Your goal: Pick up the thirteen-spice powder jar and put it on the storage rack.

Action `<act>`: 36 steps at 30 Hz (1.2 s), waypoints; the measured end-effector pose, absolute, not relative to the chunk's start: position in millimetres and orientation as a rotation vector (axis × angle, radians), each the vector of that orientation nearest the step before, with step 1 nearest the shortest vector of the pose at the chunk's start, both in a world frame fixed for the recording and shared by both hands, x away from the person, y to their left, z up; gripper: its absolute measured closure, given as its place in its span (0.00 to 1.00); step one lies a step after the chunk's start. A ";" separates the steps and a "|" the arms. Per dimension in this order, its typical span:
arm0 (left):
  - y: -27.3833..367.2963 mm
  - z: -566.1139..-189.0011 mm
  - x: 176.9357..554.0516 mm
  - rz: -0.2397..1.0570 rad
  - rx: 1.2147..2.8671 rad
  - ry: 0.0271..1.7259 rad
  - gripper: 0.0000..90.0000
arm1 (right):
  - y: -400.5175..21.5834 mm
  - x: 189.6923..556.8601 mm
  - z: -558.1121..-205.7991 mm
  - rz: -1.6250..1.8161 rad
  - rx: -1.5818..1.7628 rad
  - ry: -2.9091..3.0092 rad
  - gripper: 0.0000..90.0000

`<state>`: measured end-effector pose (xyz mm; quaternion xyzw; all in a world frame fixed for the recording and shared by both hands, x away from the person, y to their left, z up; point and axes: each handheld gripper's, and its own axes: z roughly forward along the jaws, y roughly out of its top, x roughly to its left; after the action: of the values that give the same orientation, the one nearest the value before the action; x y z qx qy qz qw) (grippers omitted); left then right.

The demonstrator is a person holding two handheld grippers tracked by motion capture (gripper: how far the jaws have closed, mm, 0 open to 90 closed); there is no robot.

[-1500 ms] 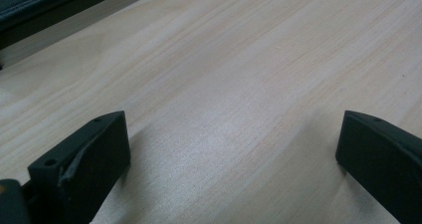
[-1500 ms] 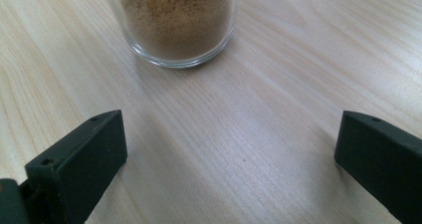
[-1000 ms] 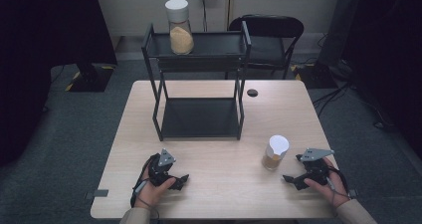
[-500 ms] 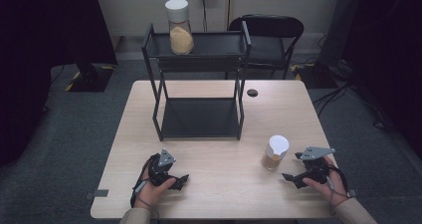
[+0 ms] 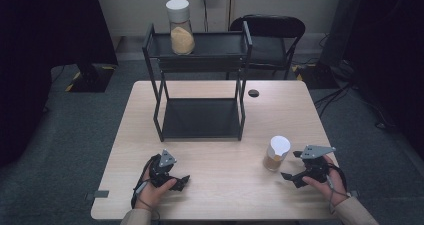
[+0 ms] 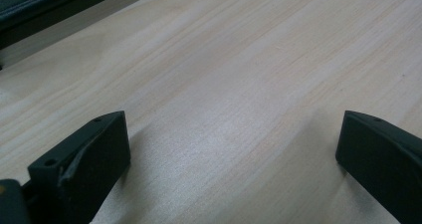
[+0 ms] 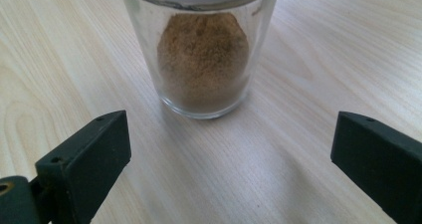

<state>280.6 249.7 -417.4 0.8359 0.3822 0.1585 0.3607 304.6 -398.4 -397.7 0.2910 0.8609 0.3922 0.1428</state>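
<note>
Nothing has moved over the last second: right gripper (image 7: 226,149), jaws apart, faces the small white-lidded glass jar of brown powder (image 7: 201,55); left gripper (image 6: 231,154) rests spread, so the grasp is yet to begin.

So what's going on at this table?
A person sits with a two-jaw gripper in each hand. The right gripper is open and points at a small white-lidded jar of brown powder on the table, not touching it. The left gripper rests open on bare wood. A taller jar stands on the black rack.

left gripper (image 5: 181,181): black, grey plate | right gripper (image 5: 290,176): same | sleeves: beige
</note>
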 end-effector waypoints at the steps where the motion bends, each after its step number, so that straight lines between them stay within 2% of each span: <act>1: 249.7 -417.3 280.6 0.408 2.154 0.985 0.00 | -398.4 304.7 -397.9 1.139 0.836 2.480 0.02; 20: 249.7 -417.3 280.6 0.408 2.154 0.985 0.00 | -385.4 308.8 -397.1 1.222 0.820 2.421 0.02; 36: 249.7 -417.3 280.6 0.408 2.154 0.985 0.00 | -384.4 325.3 -409.9 1.367 0.727 2.377 0.18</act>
<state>280.6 249.7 -417.3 0.8360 0.3821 0.1584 0.3606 325.3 -384.4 -409.9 0.2532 0.8282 0.4763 0.1518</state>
